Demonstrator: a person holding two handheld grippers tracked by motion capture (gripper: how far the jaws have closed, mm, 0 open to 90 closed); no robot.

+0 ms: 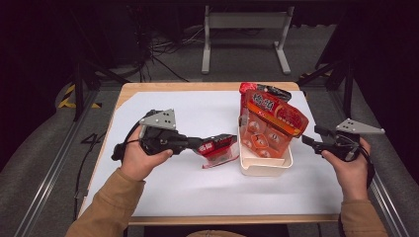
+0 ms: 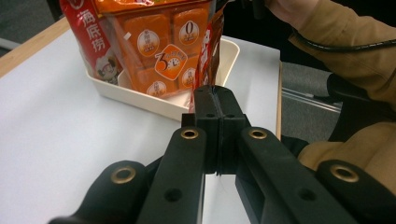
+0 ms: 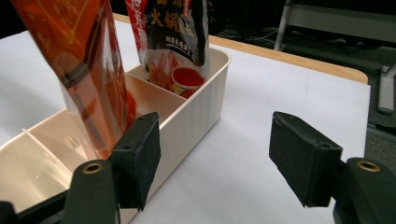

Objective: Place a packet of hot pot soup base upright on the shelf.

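One wooden-edged table (image 1: pixel 123 94), its top covered by one white sheet (image 1: pixel 188 187).

One cream plastic bin (image 1: pixel 264 169), rectangular, with inner dividers, sits right of centre on the sheet. In the right gripper view the dividers split it into at least three compartments.

Packets counted: three.
- One large orange foil pouch (image 1: pixel 269 126) with hexagon prints stands tilted in the bin and sticks out well above the rim.
- One red-and-black printed pouch (image 1: pixel 264 91) stands behind it at the far end of the bin. In the right gripper view it sits in the far compartment (image 3: pixel 175 28).
- One small red sachet (image 1: pixel 217 148) with a clear edge hangs just left of the bin, above the sheet and not in any compartment.

Grippers: two, both black two-jaw units, one in each hand, each with a grey triangular plate on top.
- Left gripper (image 1: pixel 222 145): jaws clenched on the small red sachet, pointed toward the bin's left wall. The left gripper view shows the pads pressed flat together with the bin just ahead.
- Right gripper (image 1: pixel 306 139): jaws released and spread wide, nothing between them, just off the bin's right wall. In the right gripper view one pad (image 3: pixel 137 158) sits close against the bin's outer wall; whether it touches I can't tell.

Two tan sleeves come in from the bottom edge.
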